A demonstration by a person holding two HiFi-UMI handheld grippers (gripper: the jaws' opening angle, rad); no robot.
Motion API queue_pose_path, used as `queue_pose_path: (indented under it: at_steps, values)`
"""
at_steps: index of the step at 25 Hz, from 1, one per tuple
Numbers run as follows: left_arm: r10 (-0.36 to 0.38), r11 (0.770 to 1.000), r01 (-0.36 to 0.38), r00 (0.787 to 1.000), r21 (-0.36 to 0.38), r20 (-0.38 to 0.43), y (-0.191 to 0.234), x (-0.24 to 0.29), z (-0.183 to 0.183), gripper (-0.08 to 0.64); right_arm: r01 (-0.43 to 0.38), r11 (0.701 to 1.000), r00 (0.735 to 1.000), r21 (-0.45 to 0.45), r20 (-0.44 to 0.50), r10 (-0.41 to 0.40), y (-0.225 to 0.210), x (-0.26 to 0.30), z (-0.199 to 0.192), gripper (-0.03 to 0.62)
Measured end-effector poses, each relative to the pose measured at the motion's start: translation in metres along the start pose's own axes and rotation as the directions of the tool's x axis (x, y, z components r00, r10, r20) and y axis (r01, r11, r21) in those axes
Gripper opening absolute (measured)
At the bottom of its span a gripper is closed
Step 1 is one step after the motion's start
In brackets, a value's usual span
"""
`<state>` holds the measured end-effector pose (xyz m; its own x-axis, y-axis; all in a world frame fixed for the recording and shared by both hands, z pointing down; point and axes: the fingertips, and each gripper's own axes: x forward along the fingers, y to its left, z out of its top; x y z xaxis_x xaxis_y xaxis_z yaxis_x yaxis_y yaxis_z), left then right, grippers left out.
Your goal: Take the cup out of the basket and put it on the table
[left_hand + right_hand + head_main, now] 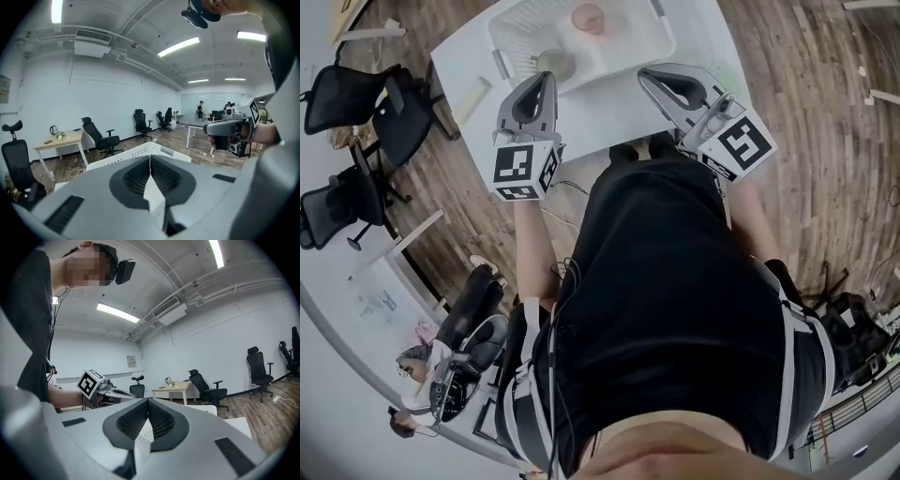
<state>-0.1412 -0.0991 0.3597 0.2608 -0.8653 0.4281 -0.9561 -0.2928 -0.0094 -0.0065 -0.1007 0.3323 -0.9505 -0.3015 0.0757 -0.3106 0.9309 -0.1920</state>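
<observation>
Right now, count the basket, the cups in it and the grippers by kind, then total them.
basket: 1
cups: 2 (pink cup, pale cup)
grippers: 2 (left gripper, right gripper)
total: 5

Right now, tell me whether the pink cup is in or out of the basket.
In: the pink cup sits within the basket's walls, near its far side.

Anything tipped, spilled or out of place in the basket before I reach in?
Nothing stands out. The basket sits flat on the table, with a pink cup and a pale cup inside; no spill visible.
</observation>
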Motion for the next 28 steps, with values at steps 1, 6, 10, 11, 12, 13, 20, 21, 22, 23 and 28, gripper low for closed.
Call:
queue_pose_path:
  at_steps: [1, 6, 10, 11, 12, 13, 20, 21, 22, 23, 28]
  values:
    - [-0.002, 1.0, 0.002, 1.0, 0.013, 0.014, 0.003, 0.002, 0.004, 0.021, 0.004, 1.0, 1.0, 0.0, 0.0, -0.004, 0.0, 0.0, 0.0, 0.018]
    - [-0.033, 0.997, 0.032, 0.999, 0.068, 0.014, 0.01, 0.019, 0.013, 0.026, 0.024, 1.0, 1.0, -0.007, 0.005, -0.024, -0.006, 0.001, 0.004, 0.018]
    - [-0.059, 0.992, 0.063, 0.997, 0.107, -0.045, 0.015, 0.037, 0.006, 0.045, 0.042, 0.999, 0.999, -0.008, 0.01, -0.042, -0.011, -0.002, 0.005, 0.018]
    - [-0.062, 0.991, 0.068, 0.996, 0.117, -0.059, 0.017, 0.041, 0.004, 0.053, 0.046, 0.999, 0.999, -0.007, 0.011, -0.046, -0.012, -0.002, 0.004, 0.018]
    - [-0.061, 0.989, 0.07, 0.995, 0.127, -0.073, 0.019, 0.046, 0.002, 0.058, 0.05, 0.999, 0.999, -0.007, 0.011, -0.05, -0.013, -0.003, 0.004, 0.018]
    - [-0.058, 0.988, 0.07, 0.994, 0.139, -0.089, 0.021, 0.05, -0.001, 0.061, 0.054, 0.999, 0.998, -0.004, 0.011, -0.054, -0.014, -0.004, 0.003, 0.018]
    - [-0.061, 0.975, 0.109, 0.969, 0.193, -0.24, 0.035, 0.085, -0.029, 0.087, 0.073, 0.997, 0.997, 0.013, 0.012, -0.074, -0.018, -0.009, 0.002, 0.018]
    - [-0.065, 0.976, 0.116, 0.963, 0.185, -0.262, 0.036, 0.091, -0.034, 0.089, 0.074, 0.997, 0.997, 0.009, 0.009, -0.074, -0.019, -0.012, 0.001, 0.018]
    - [-0.071, 0.978, 0.123, 0.956, 0.169, -0.285, 0.036, 0.097, -0.04, 0.089, 0.076, 0.997, 0.997, 0.008, 0.008, -0.076, -0.02, -0.014, 0.001, 0.018]
    - [-0.078, 0.981, 0.128, 0.949, 0.147, -0.305, 0.037, 0.103, -0.045, 0.089, 0.079, 0.997, 0.997, 0.008, 0.009, -0.079, -0.022, -0.015, 0.0, 0.018]
    - [-0.089, 0.988, 0.134, 0.908, 0.082, -0.41, 0.045, 0.122, -0.071, 0.091, 0.081, 0.997, 0.997, 0.012, 0.01, -0.081, -0.024, -0.017, 0.001, 0.018]
